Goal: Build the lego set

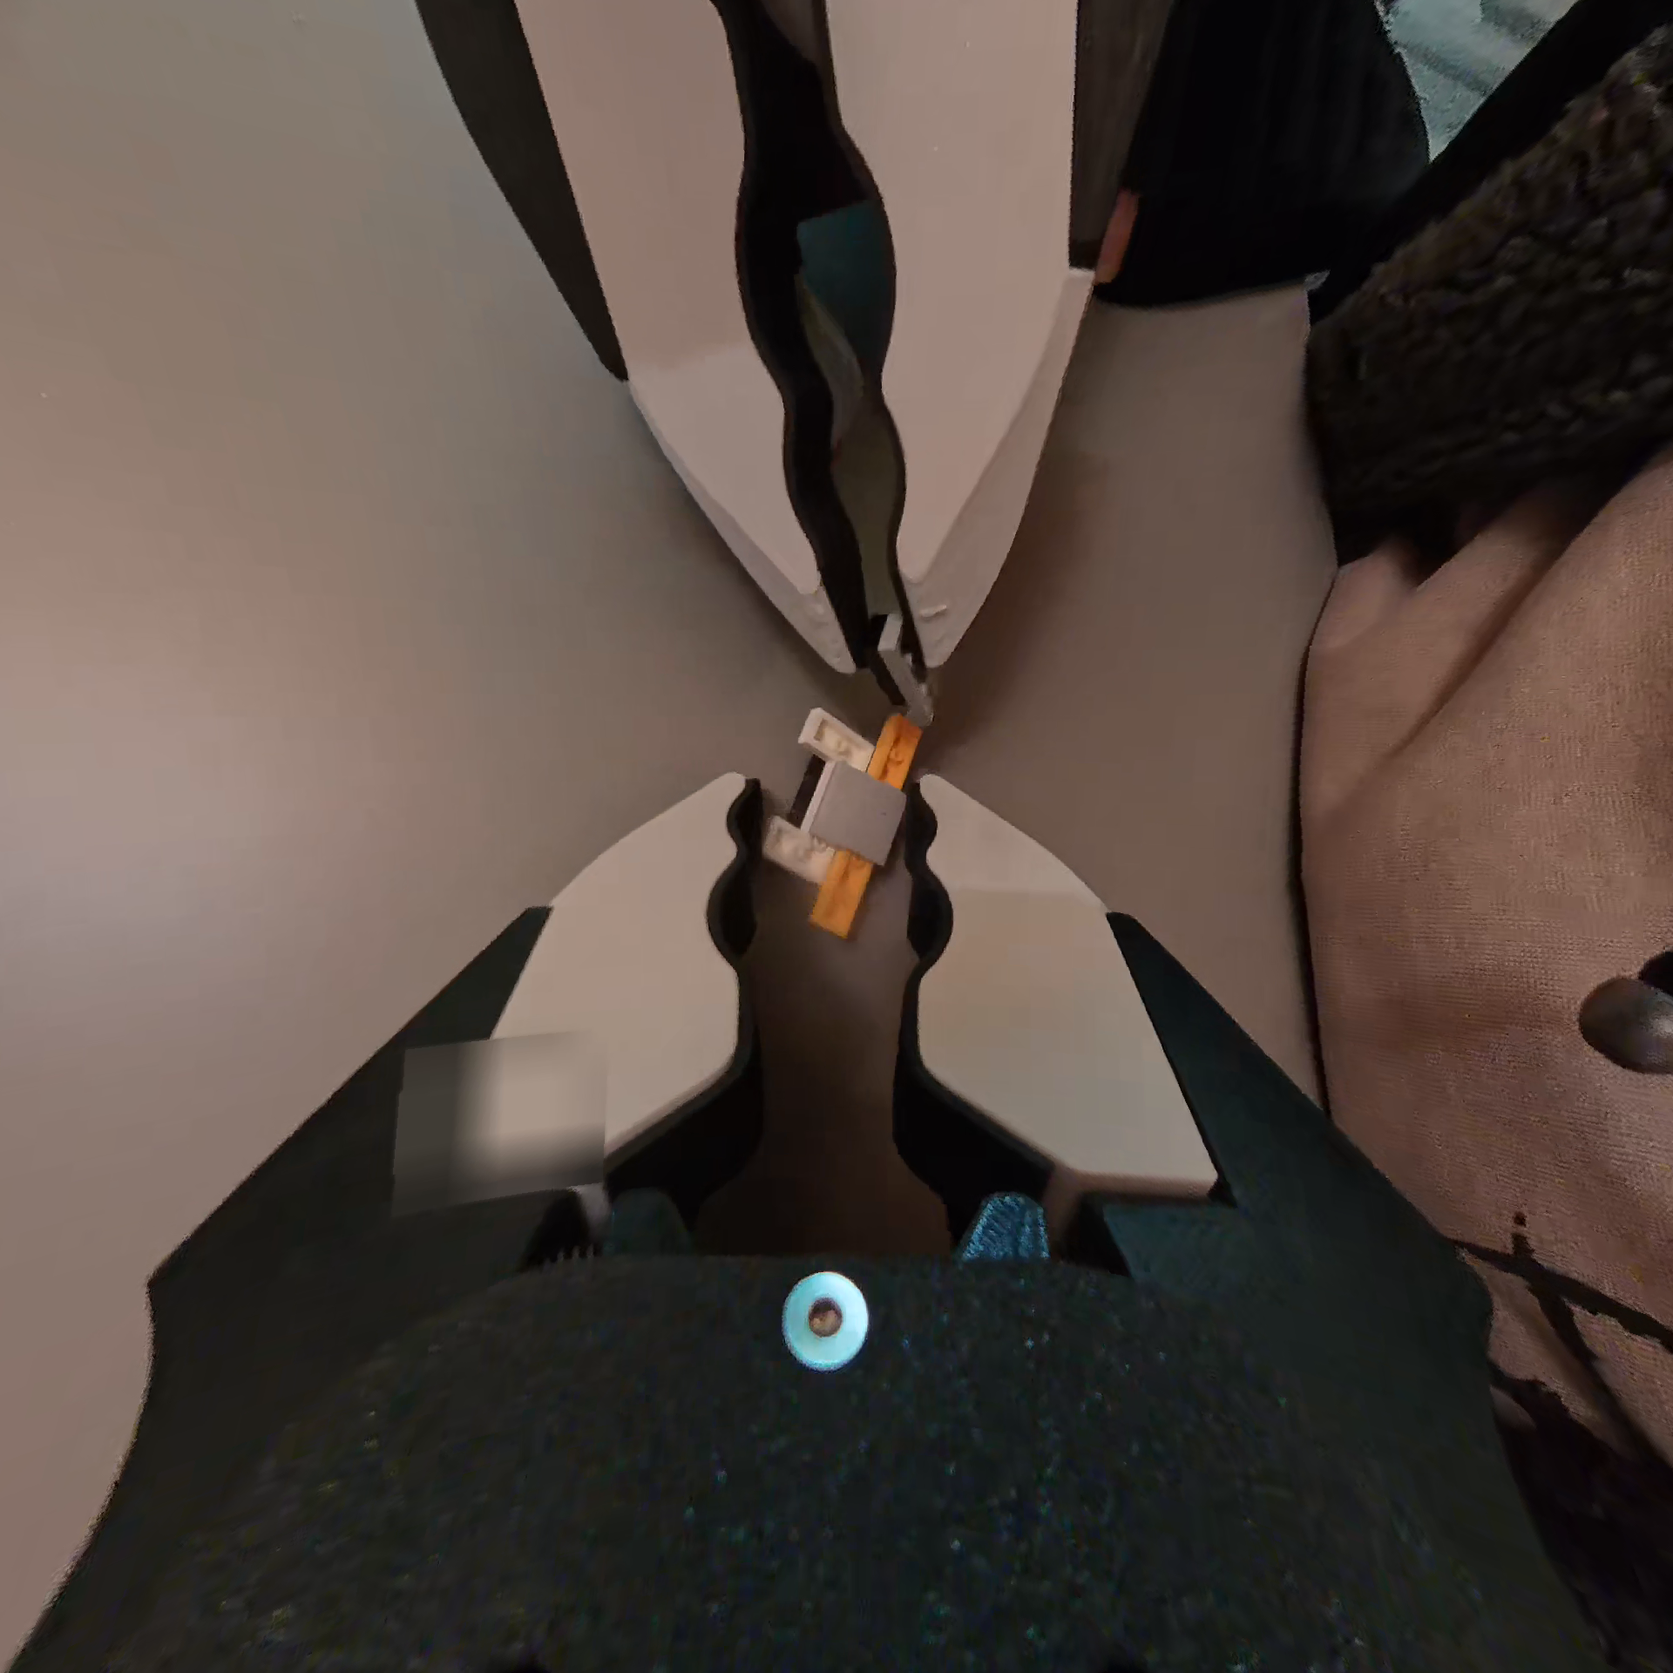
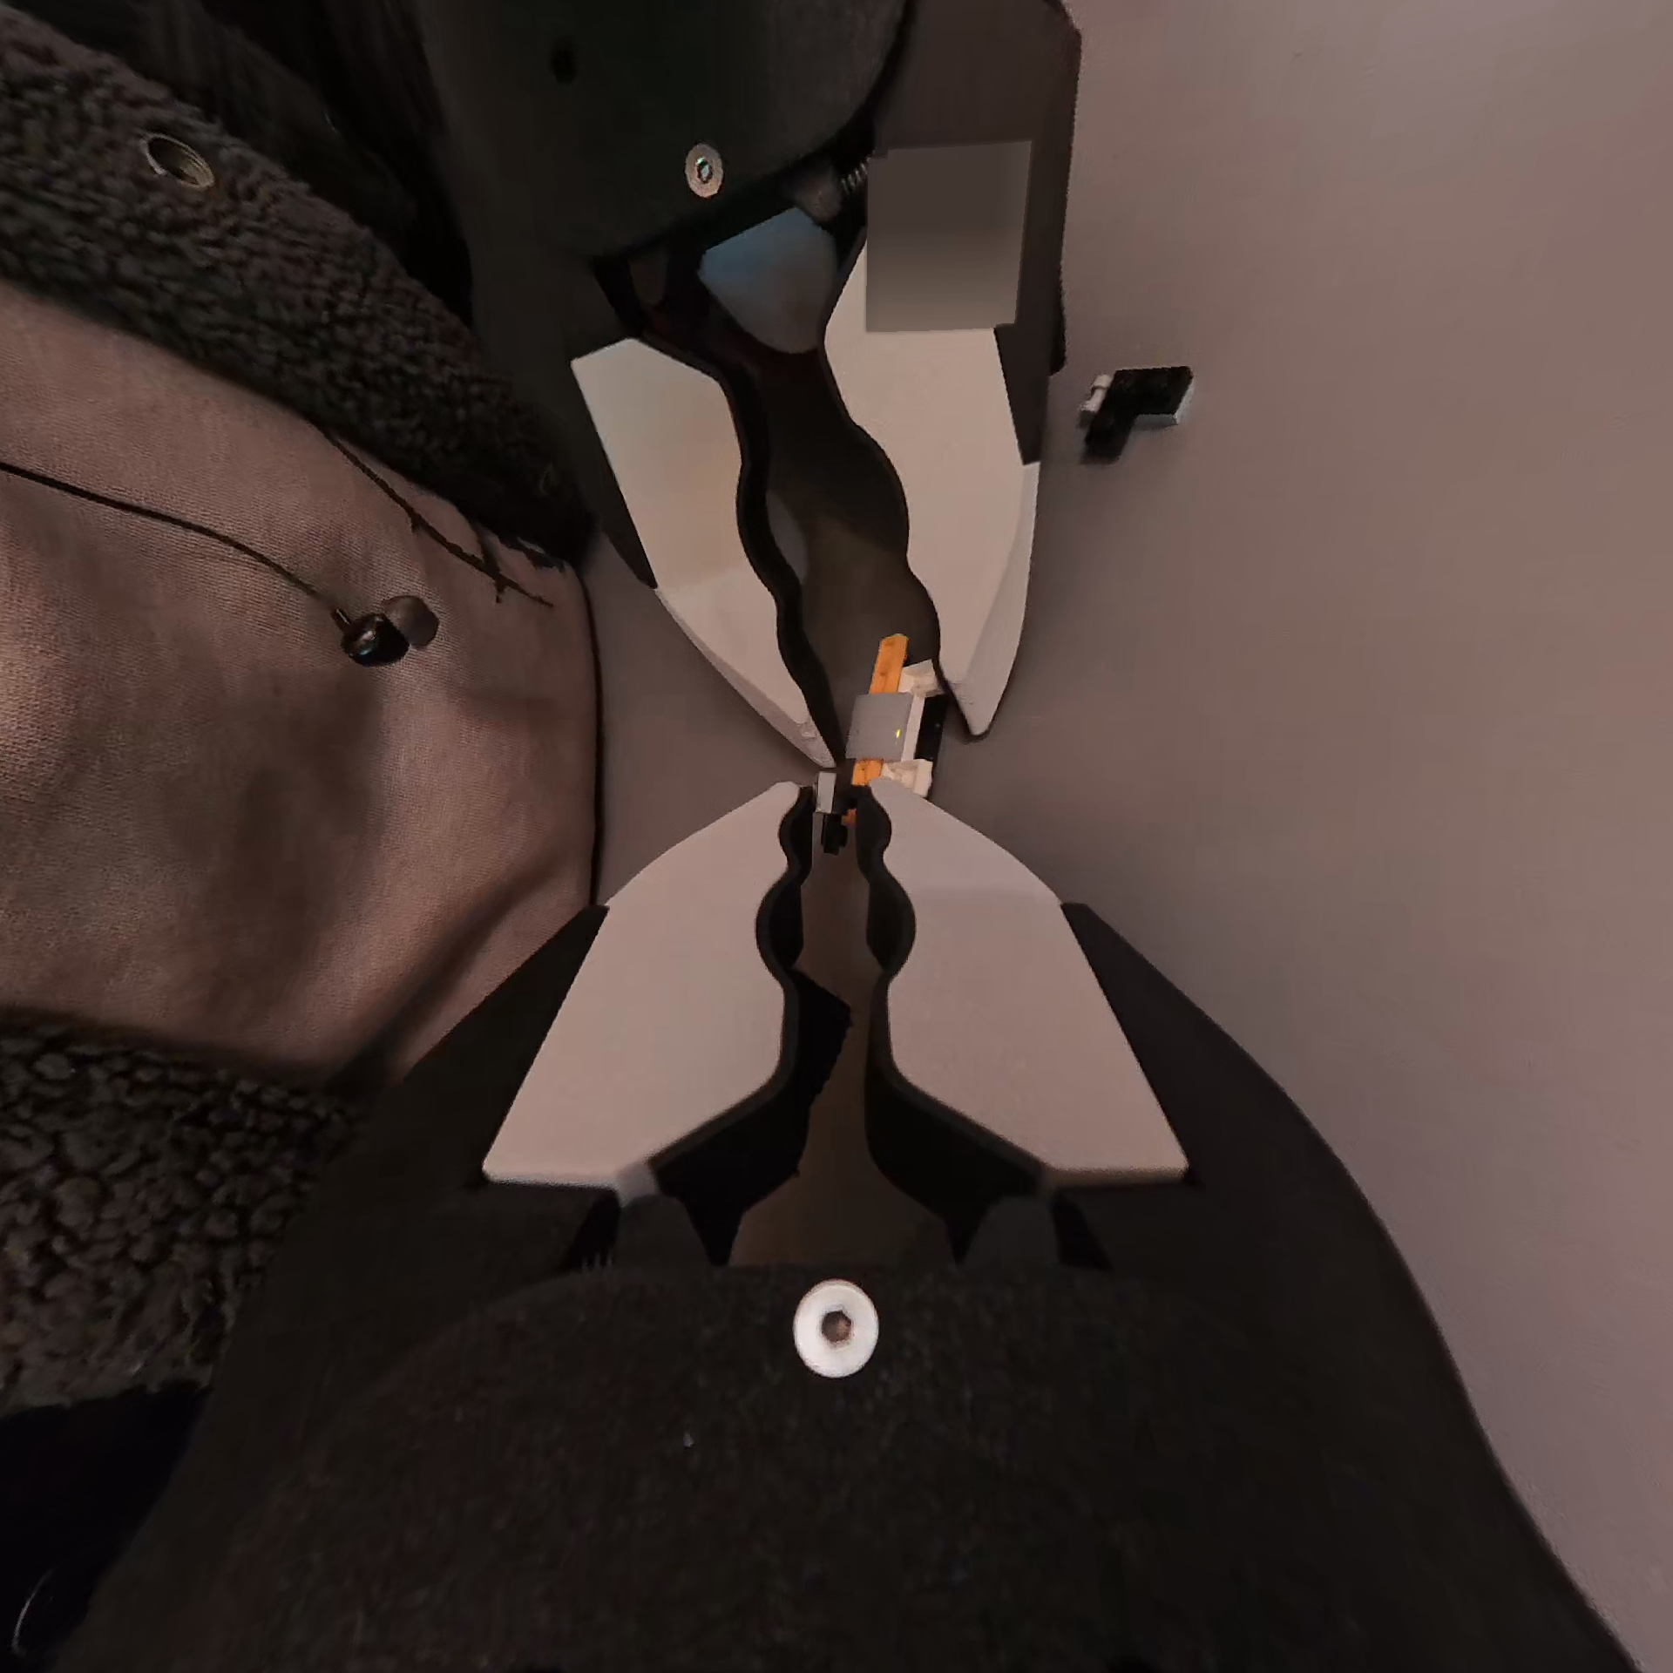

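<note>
**Left wrist view: both grippers meet tip to tip over the lego assembly**

Left wrist view: we see the left gripper (image 1: 828,797) pinching a small lego assembly (image 1: 851,819) between its tips, held above the grey table (image 1: 272,543). The assembly has a grey square tile (image 1: 860,815) on top, an orange strip (image 1: 867,833) beneath it and two white plates (image 1: 828,738) sticking out to one side. The orange strip is the long axis; it runs roughly along the gripper's fingers, slightly tilted, with its far end pointing at the opposing gripper.

The right gripper (image 1: 892,674) comes in from the top of frame, jaws pressed on a small grey-and-black piece (image 1: 905,674) (too small to tell its exact shape). That piece sits right at the far end of the orange strip; contact we cannot confirm.

Right wrist view confirms it: the right gripper (image 2: 833,801) is nearly closed on the small piece (image 2: 828,806), with the assembly (image 2: 892,724) just beyond in the left gripper (image 2: 892,747).

No containers in view. One loose black-and-grey piece (image 2: 1136,403) lies on the table, well apart. A person's brown jacket with dark fleece trim (image 2: 226,634) fills one side.
</note>
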`<state>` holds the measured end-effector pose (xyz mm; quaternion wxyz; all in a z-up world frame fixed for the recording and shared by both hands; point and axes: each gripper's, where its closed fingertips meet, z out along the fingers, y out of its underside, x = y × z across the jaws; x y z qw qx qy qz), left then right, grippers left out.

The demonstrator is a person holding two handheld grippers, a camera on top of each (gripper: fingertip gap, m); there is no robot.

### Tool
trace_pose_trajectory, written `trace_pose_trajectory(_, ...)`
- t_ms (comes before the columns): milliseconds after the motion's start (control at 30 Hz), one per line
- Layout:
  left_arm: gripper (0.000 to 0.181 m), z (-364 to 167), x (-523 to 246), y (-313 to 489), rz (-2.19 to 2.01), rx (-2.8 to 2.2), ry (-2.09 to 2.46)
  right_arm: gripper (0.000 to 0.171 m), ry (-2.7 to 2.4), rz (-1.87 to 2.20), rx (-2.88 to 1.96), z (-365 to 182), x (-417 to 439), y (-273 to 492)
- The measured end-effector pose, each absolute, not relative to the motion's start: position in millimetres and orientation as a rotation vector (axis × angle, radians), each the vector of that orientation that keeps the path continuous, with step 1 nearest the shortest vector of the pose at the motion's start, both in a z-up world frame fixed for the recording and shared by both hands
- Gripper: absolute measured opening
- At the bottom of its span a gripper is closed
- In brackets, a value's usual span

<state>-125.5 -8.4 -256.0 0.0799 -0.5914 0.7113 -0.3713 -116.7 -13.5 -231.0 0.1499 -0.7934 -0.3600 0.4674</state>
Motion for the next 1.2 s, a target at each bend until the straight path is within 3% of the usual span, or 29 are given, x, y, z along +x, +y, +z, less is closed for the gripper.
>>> trace_pose_trajectory(700, 0.025, -254.1, -127.5, -19.4, -1.058, -1.575, 2.073, 0.009, -1.104, 1.366, -2.456, -244.7, -123.3, -11.4)
trace_pose_trajectory(767, 0.016, -252.5, -127.0, -22.0, -1.081, -1.545, 2.076, 0.009, -1.127, 1.365, -2.468, -246.7, -121.8, -9.4)
trace_pose_trajectory(900, 0.016, -252.4, -127.1, -21.2, -1.098, -1.549, 2.074, 0.009, -1.198, 1.36, -2.465, -247.4, -121.7, -9.6)
trace_pose_trajectory(1200, 0.016, -251.5, -126.6, -20.0, -1.138, -1.563, 2.064, 0.009, -1.086, 1.556, -2.608, -249.7, -120.1, -7.3)
